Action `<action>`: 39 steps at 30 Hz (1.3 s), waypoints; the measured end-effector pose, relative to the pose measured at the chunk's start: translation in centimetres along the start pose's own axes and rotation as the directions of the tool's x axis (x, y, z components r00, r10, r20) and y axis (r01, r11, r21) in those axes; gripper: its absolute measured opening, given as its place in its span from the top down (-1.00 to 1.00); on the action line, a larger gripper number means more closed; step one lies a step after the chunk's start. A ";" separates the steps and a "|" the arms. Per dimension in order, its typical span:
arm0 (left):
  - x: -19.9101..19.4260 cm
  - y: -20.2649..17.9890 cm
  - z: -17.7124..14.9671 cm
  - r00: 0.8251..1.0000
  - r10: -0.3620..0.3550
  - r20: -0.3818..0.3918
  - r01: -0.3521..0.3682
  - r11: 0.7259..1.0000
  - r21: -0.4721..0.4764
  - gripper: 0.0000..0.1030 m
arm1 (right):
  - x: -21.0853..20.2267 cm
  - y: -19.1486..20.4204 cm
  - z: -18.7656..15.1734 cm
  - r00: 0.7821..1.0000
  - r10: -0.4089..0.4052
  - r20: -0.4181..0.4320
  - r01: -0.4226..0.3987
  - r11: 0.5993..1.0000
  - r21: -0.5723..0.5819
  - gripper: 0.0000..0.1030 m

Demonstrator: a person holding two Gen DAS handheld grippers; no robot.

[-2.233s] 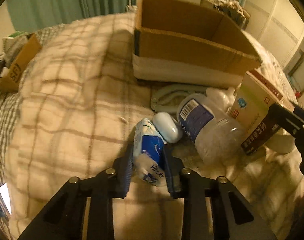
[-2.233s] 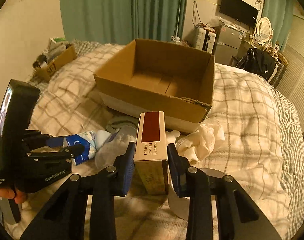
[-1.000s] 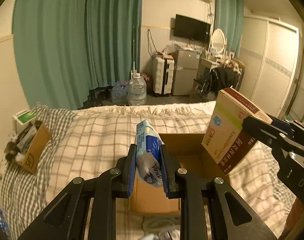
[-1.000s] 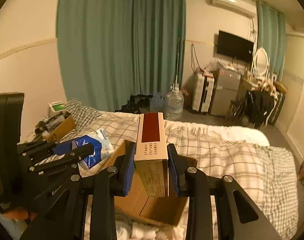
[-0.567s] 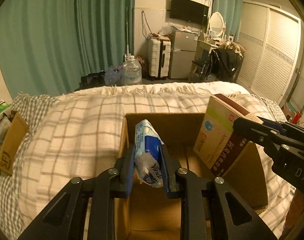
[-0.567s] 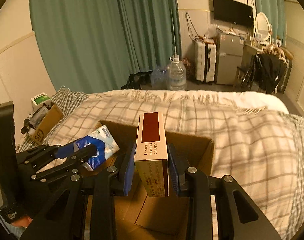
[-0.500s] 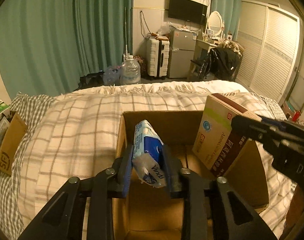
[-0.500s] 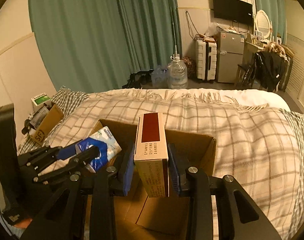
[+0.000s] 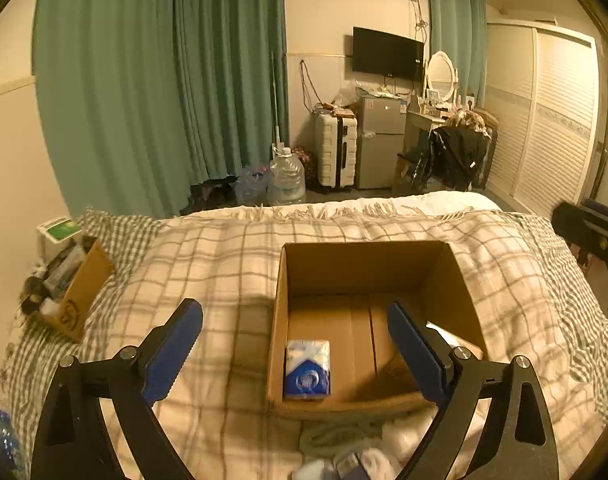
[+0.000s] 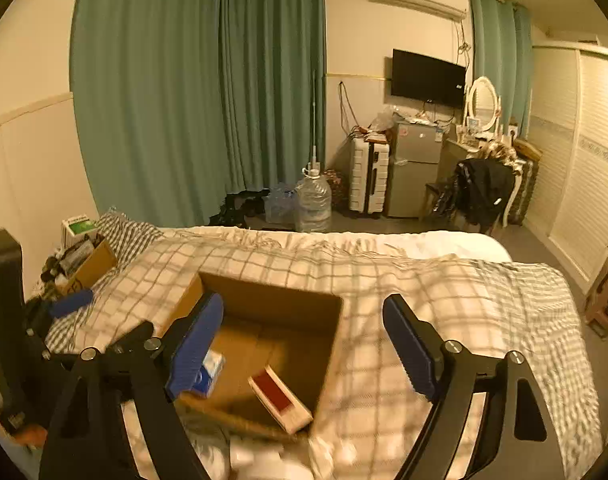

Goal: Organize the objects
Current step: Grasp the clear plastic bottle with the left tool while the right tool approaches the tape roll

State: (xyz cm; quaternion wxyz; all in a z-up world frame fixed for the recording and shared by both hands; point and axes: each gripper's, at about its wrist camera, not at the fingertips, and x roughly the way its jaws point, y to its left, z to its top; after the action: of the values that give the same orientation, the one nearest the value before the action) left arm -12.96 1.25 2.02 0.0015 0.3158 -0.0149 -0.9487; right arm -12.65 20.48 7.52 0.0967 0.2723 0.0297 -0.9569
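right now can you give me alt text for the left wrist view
The open left gripper hovers above an open cardboard box on a plaid-blanketed bed, with a blue-and-white tissue pack lying on the box floor at its near left. Green curtains and a wall-mounted TV fill the background.

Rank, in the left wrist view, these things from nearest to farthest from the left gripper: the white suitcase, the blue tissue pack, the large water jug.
Measured from the left gripper:
1. Blue tissue pack, in the cardboard box, front left corner.
2. Large water jug, on the floor beyond the bed, by the curtain.
3. White suitcase, behind the jug, against the far wall.
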 end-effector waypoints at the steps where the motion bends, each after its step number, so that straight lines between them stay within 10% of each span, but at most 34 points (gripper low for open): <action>1: -0.9 0.0 -0.5 1.000 -0.001 0.000 0.001 1.000 -0.005 -0.91 | -0.8 0.0 -0.4 1.000 -0.009 -0.004 0.009 1.000 -0.001 -0.69; 10: -4.5 -0.8 -5.8 0.999 0.037 -0.037 -0.037 0.999 -0.014 -0.93 | -5.7 0.6 -6.5 0.997 -0.042 -0.068 0.040 0.999 -0.029 -0.81; 29: 0.7 -6.4 -14.8 0.957 0.000 -0.291 0.003 1.000 0.010 -0.93 | -0.4 -1.9 -15.0 0.958 -0.059 -0.281 0.087 0.993 0.086 -0.84; 36: 4.9 -7.5 -16.0 0.900 -0.074 -0.429 0.084 0.996 0.004 -0.90 | 1.5 -1.5 -15.4 0.946 -0.066 -0.317 0.092 0.993 0.069 -0.84; 39: 6.3 -7.9 -16.9 0.863 -0.126 -0.490 0.144 0.990 -0.001 -0.56 | 2.0 -1.4 -15.4 0.942 -0.073 -0.328 0.099 0.993 0.064 -0.84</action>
State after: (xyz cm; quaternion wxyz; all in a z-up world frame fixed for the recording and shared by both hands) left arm -7.82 8.65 -15.44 -0.0667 0.5453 -0.0090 -0.8355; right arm -6.68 23.22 -6.66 0.0377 0.4283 0.0188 -0.9026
